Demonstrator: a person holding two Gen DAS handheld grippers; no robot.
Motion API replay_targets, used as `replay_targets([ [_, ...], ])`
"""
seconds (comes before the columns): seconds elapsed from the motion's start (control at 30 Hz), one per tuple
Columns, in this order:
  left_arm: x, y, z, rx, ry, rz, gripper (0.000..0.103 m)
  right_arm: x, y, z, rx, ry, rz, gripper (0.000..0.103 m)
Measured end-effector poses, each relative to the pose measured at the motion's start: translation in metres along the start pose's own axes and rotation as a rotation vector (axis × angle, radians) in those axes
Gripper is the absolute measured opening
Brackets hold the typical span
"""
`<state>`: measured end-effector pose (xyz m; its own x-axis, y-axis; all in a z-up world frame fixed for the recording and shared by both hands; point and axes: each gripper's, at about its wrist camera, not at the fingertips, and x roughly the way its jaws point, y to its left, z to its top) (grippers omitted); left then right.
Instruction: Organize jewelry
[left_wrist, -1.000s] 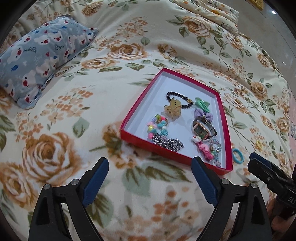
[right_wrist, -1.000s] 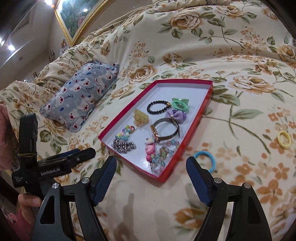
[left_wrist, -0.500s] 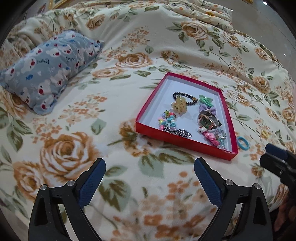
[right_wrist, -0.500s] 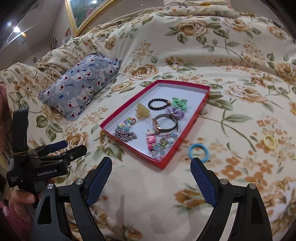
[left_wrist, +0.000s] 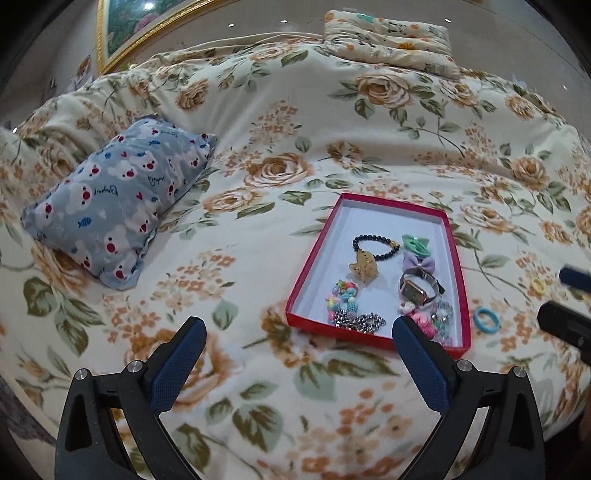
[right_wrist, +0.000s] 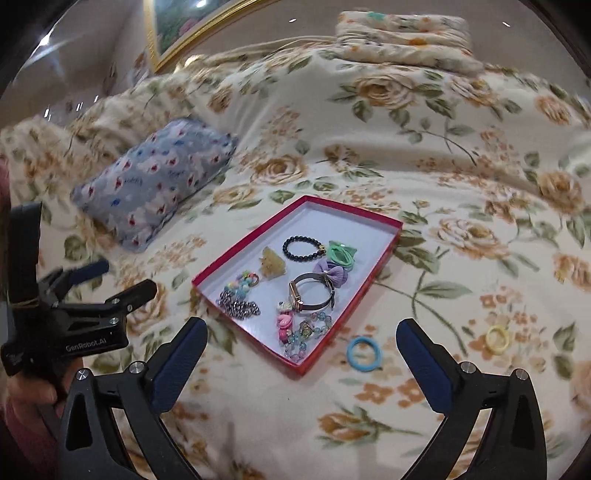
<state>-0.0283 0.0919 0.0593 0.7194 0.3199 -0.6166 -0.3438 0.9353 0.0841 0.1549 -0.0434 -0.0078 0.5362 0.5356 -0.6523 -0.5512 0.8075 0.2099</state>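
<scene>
Both grippers read wide open on my end, nothing between the fingers. Left gripper (left_wrist: 295, 363) sits over bare floral bedspread (left_wrist: 258, 413); the red tray (left_wrist: 380, 341) lies ahead and right of it, its near rim just past the right fingertip.

Right gripper (right_wrist: 301, 363) has the tray's near corner (right_wrist: 301, 371) almost centred between its fingers, slightly ahead. Blue hair tie (right_wrist: 364, 352) lies on the bedspread just outside the tray's right edge, inside the span of that gripper's fingers. Yellow hair tie (right_wrist: 498, 339) is further right, well apart from the tray.

In the tray I see a black bead bracelet (right_wrist: 302, 248), watch (right_wrist: 312, 297), purple bow (right_wrist: 331, 274), green hair tie (right_wrist: 341, 254), silver chain (right_wrist: 238, 308).

Blue patterned pillow (left_wrist: 114, 206) lies far left.
</scene>
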Motion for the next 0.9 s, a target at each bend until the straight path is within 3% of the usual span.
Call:
replay_targets([
  [0.13,0.012,-0.004,-0.013,-0.05,-0.004,0.008,0.102,0.012,-0.005,-0.015,0.019,-0.024,-0.022,0.103],
  [0.37,0.029,-0.007,-0.026,-0.042,0.02,0.015,0.102,0.019,-0.003,-0.033,-0.011,-0.03,-0.047,0.103],
  [0.7,0.006,-0.014,-0.031,-0.011,-0.023,0.025,0.102,0.0,0.012,-0.034,-0.062,-0.093,-0.064,0.103],
  [0.9,-0.004,-0.013,-0.035,0.003,-0.038,0.027,0.102,0.001,0.018,-0.036,-0.084,-0.083,-0.08,0.103],
])
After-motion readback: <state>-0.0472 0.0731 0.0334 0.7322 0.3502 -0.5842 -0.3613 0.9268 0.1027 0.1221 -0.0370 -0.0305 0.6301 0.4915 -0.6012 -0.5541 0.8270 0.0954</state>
